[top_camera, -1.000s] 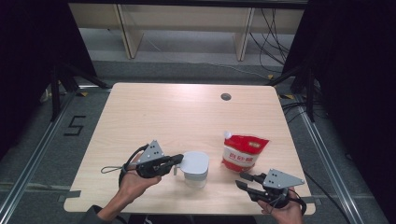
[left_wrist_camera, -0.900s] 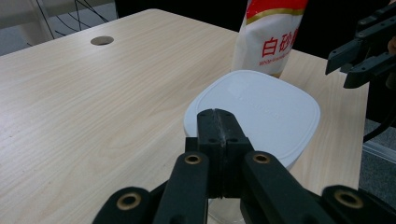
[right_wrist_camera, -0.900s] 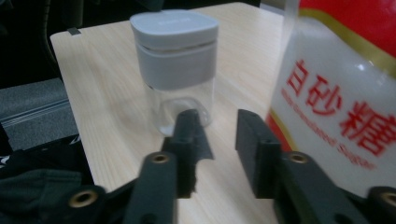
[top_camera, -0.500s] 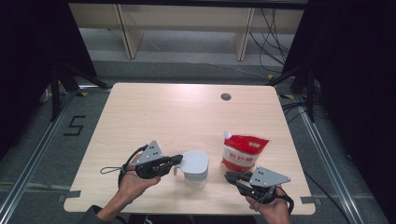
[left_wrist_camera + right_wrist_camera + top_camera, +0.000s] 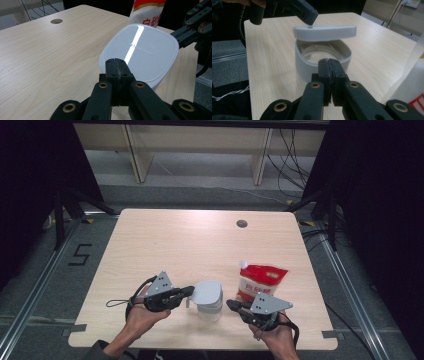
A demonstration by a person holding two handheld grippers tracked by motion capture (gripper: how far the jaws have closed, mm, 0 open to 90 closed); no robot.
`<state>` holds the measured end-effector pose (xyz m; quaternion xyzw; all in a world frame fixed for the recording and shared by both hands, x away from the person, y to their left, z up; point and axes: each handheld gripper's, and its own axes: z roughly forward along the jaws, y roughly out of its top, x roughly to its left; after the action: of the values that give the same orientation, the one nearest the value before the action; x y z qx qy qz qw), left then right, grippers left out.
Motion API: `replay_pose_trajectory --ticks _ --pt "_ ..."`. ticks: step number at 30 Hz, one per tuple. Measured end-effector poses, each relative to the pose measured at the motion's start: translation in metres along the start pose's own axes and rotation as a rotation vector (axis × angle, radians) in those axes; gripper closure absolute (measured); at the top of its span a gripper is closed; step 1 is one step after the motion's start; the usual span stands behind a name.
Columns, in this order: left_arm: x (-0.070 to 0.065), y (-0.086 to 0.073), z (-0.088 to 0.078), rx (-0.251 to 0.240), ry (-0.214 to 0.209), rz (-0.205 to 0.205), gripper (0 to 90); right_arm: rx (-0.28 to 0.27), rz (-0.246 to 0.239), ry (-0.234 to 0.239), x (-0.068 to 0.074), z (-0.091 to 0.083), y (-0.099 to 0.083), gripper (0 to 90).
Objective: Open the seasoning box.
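Since the earlier frame, your right claw has moved in from the bench's near right edge toward the white container, while your left claw has kept its place at the container's lid. Left claw: jaws pressed together, tips at the near rim of the lid; whether they pinch that rim cannot be told. From your right claw's camera the lid sits tilted above the open body of the container, raised on the side nearest that claw. Right claw: jaws closed on nothing, tips just short of the container's wall, directly ahead of them. Beyond your right claw, slightly to its outer side, a red-and-white pouch lies on the bench, close beside the container. Both hands hold their claws low over the bench's near edge.
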<state>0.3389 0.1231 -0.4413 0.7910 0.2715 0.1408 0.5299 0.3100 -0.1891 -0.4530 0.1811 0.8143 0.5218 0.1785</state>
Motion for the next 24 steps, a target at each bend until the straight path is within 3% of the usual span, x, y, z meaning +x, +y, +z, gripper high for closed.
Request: replay_pose_trajectory --ticks 3,19,20,21,24 --pt "0.0 -0.001 0.0 -0.006 -0.005 -0.018 89.3 -0.014 -0.013 -0.001 0.0 0.003 0.003 89.7" --pt "0.0 -0.001 0.0 -0.006 -0.003 -0.015 88.8 -0.009 -0.025 0.018 0.001 0.013 0.012 89.5" --pt "0.0 -0.001 0.0 -0.007 -0.003 -0.017 87.9 -0.015 -0.037 0.012 0.001 0.014 0.012 89.5" --pt "0.001 -0.001 0.0 -0.008 -0.002 -0.004 87.1 -0.008 0.001 0.008 0.004 0.014 0.012 89.5" --pt "0.003 -0.001 -0.001 -0.016 -0.003 -0.003 81.8 -0.018 -0.026 0.012 0.003 0.015 0.014 89.5"
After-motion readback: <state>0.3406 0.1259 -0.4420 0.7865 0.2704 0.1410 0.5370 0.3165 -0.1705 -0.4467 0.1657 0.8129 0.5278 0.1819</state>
